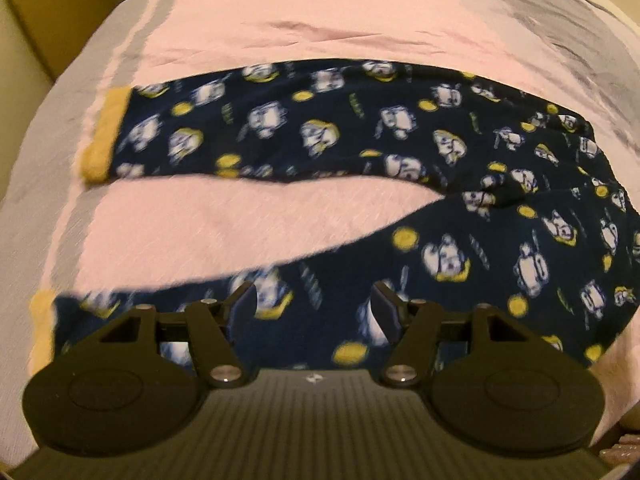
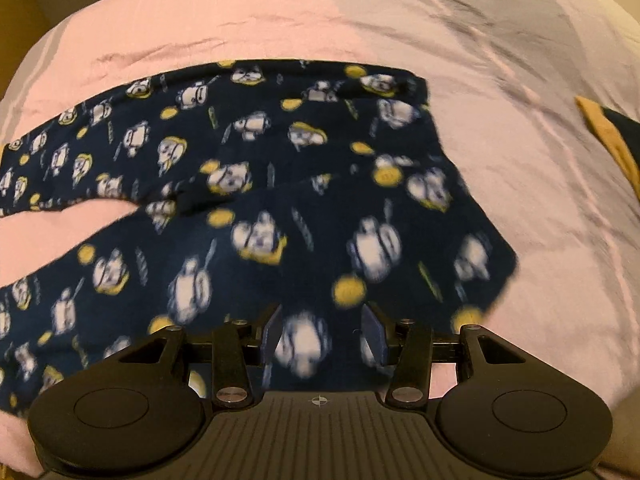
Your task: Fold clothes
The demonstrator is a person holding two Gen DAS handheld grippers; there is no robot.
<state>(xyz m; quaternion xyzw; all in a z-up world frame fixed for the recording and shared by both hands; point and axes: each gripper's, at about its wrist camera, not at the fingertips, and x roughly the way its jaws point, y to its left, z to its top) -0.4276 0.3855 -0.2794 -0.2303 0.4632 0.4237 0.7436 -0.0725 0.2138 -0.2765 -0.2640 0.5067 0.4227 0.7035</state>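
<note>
Likely, with both left tongs and right tongs spread and empty over the near leg of the pajama pants spread flat on the bed, only one fleece layer could be pinched, so the fold would be skewed.

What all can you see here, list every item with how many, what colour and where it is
pajama pants: one, navy with white and yellow cartoon print, spread flat on the bed with the legs apart in a V
cuffs: two, mustard yellow, at the leg ends toward the left of the left wrist view
bed cover: one, pink with grey bands, under the pants
second garment: one, navy with a mustard edge, only partly in frame at the right edge of the right wrist view
cabinet: one, yellowish, beyond the bed at upper left
left gripper: one, black, jaws apart over the near leg
right gripper: one, black, jaws apart over the waist end
</note>
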